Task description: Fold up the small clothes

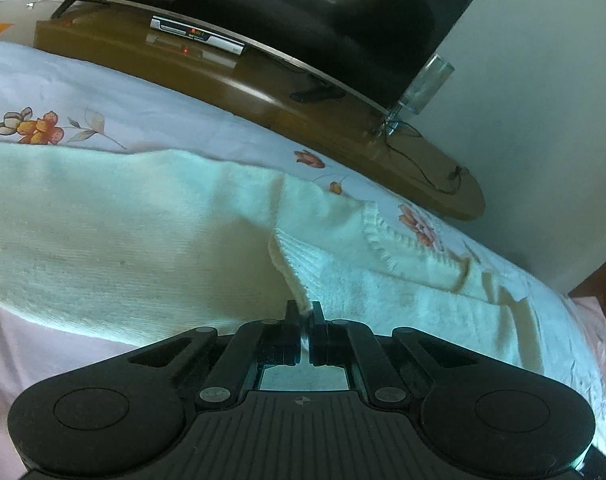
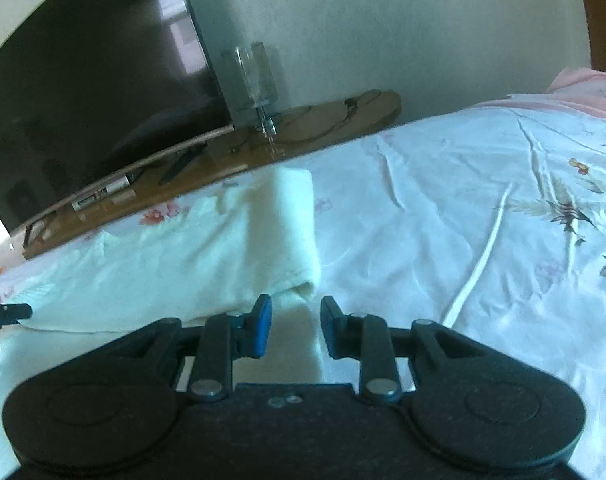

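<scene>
cream knit sweater (image 1: 123,232) lies spread on the floral bedsheet (image 1: 83,92), near the bed edge that faces the wooden tv stand (image 1: 263,92). left tool (image 1: 304,314) is clamped on a ribbed cuff. right tool (image 2: 296,312) stands parted, empty, just short of the folded sleeve end (image 2: 303,286).

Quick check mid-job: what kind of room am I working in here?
Most likely a bedroom at home. The cream knit garment lies on a floral bedsheet, and a large television stands on a low wooden stand against the wall.
</scene>
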`<state>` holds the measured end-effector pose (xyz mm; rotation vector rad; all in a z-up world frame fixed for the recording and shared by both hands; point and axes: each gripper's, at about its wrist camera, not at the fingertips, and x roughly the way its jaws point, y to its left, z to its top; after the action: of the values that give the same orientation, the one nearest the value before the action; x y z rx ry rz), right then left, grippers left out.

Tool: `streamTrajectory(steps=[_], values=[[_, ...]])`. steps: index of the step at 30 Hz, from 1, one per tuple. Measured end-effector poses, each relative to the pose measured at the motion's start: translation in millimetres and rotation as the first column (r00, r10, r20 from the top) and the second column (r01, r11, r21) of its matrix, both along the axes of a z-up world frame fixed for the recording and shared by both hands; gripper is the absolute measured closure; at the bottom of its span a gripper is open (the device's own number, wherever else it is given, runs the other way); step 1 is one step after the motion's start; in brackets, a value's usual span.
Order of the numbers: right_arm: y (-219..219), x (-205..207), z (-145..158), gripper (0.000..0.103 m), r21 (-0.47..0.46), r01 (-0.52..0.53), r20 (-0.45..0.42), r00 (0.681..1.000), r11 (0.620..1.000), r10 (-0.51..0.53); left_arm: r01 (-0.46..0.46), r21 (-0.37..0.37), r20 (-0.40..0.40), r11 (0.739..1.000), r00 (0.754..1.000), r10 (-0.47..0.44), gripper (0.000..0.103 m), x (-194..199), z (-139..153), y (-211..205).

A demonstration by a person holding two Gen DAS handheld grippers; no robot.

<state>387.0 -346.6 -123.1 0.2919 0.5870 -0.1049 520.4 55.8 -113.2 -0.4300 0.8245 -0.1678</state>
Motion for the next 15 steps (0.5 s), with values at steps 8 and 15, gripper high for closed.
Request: streamTrajectory(steps=[8,15], values=[[2,11,-4,0.076,-0.045,-0.027,-0.039,0.999,0.999,0.025,-0.018,0.025,0.014,1.0,1.0,0.018,0.1,-3,-4,14],[4,9,-3,0.077,-0.049,-0.026,-0.035,0.999,0.998,0.025,-0.037,0.027,0.019,0.999,0.999,0.037,0.1,-4,-6,22]])
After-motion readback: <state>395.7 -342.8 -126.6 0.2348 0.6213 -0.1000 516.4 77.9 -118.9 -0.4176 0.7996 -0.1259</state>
